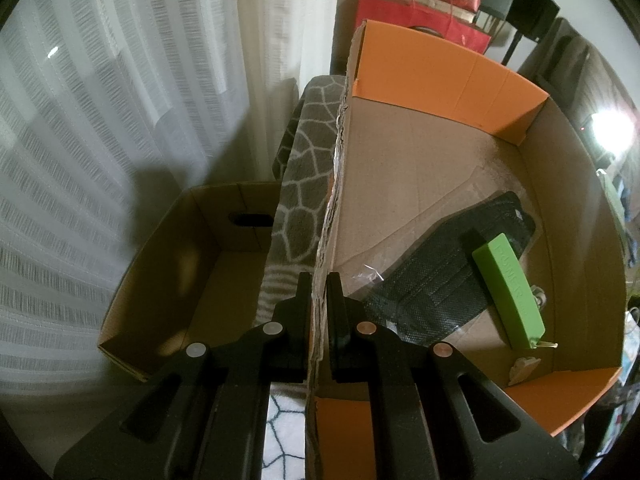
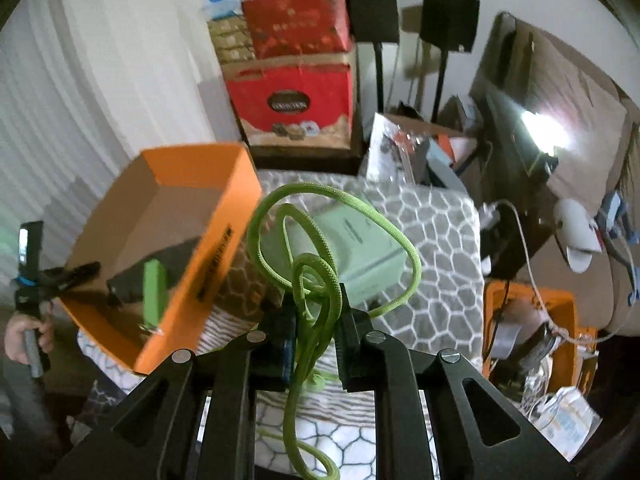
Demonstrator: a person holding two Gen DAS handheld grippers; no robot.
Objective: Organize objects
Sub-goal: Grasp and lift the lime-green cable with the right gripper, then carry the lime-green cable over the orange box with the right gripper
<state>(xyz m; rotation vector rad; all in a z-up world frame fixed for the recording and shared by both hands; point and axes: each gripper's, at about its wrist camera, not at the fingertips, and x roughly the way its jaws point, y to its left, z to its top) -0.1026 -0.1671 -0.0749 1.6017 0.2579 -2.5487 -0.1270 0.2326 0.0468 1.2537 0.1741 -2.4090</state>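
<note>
My left gripper (image 1: 319, 280) is shut on the torn cardboard side wall of an open orange box (image 1: 452, 76). Inside the box lie a green power bank (image 1: 510, 296) and a black mask pack (image 1: 432, 280) in clear plastic. In the right wrist view my right gripper (image 2: 316, 300) is shut on a looped green cord (image 2: 316, 272), which hangs in the air above a grey patterned blanket (image 2: 432, 240). The orange box (image 2: 224, 240) stands tilted to the left of the cord, with the power bank (image 2: 154, 292) showing inside. The left gripper (image 2: 86, 272) and a hand (image 2: 20, 336) hold its far side.
A pale green box (image 2: 360, 248) lies on the blanket behind the cord. An open brown carton (image 1: 176, 248) sits left of the orange box by the white curtain. Red gift boxes (image 2: 292, 104) are stacked behind. An orange bin (image 2: 568, 300) of cables stands at the right.
</note>
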